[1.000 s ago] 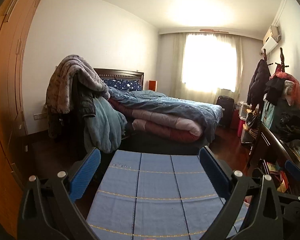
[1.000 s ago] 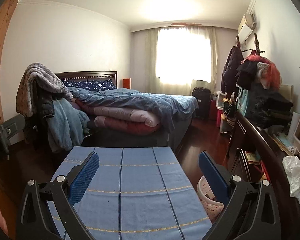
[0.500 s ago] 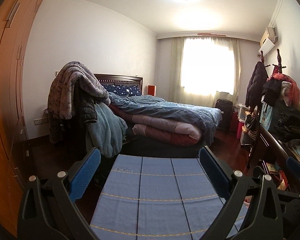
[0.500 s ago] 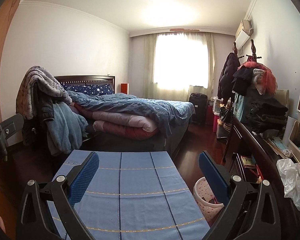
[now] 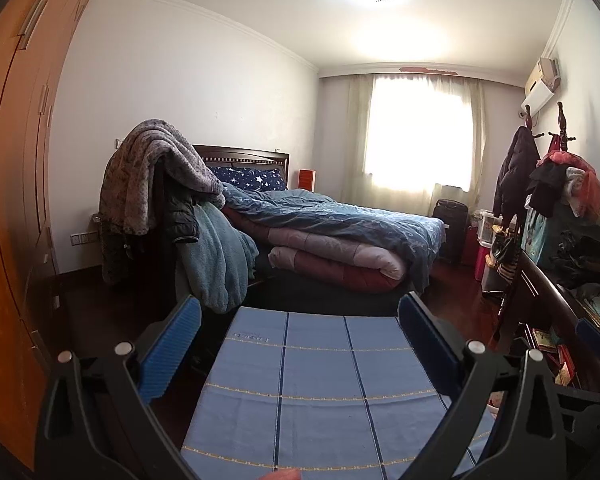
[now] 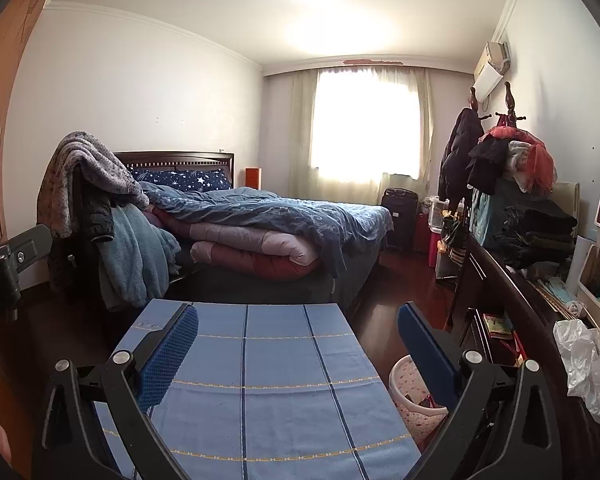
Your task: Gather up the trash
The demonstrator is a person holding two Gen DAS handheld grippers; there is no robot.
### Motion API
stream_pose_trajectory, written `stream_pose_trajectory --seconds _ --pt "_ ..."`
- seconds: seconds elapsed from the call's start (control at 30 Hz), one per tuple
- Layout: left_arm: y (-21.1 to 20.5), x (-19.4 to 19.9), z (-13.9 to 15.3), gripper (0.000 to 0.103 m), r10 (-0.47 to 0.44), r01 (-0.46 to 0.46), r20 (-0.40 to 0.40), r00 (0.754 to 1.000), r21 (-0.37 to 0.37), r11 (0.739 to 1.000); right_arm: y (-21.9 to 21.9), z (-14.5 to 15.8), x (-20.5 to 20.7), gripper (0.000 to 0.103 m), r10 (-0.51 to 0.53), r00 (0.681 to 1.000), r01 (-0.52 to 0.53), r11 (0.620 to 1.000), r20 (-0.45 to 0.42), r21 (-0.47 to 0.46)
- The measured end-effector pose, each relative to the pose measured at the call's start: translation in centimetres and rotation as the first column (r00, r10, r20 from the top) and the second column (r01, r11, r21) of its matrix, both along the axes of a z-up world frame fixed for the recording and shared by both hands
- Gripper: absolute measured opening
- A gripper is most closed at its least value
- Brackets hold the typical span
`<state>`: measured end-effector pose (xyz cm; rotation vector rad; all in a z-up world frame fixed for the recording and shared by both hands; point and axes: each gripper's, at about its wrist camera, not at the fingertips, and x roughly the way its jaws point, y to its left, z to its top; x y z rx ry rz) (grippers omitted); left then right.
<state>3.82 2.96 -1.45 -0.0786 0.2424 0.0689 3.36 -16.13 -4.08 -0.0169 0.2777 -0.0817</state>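
Left gripper (image 5: 300, 344) and right gripper (image 6: 298, 344), both spread wide with nothing between the pads, above a blue striped cloth (image 6: 256, 384). Just below the right gripper's right finger, a speckled waste bin (image 6: 414, 396); further right, a crumpled white plastic bag (image 6: 588, 364) on the dark sideboard (image 6: 512, 300). Beyond the cloth, the bed (image 5: 340, 236).

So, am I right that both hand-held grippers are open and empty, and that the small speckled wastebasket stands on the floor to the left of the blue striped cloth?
Not quite: the small speckled wastebasket stands to the right of the blue striped cloth, as the right wrist view shows. The rest holds: the left hand-held gripper and the right hand-held gripper are both open and empty.
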Motion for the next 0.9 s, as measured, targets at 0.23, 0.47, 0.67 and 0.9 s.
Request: stream_pose_trajectory --seconds 0.23,0.47,0.67,0.9 --pt "0.4 -0.1 -0.1 0.100 -0.002 0.002 0.002 1.000 -0.007 1.000 0.2 0.0 0.1 0.099 0.000 1.000 0.000 1.000 0.002 -0.004" --pt "0.7 0.0 -0.3 0.100 0.001 -0.001 0.000 1.000 -0.021 1.000 0.5 -0.2 -0.3 0.099 0.001 1.000 -0.001 1.000 0.006 -0.010" --pt "0.8 1.1 -1.3 0.100 0.015 -0.015 -0.019 1.000 -0.024 1.000 0.4 -0.5 0.1 0.099 0.005 1.000 -0.005 1.000 -0.022 -0.008" --pt "0.2 2.5 -2.0 0.100 0.007 -0.007 -0.038 0.999 0.013 1.000 0.2 -1.5 1.5 0.099 0.009 0.998 -0.009 1.000 -0.068 -0.004"
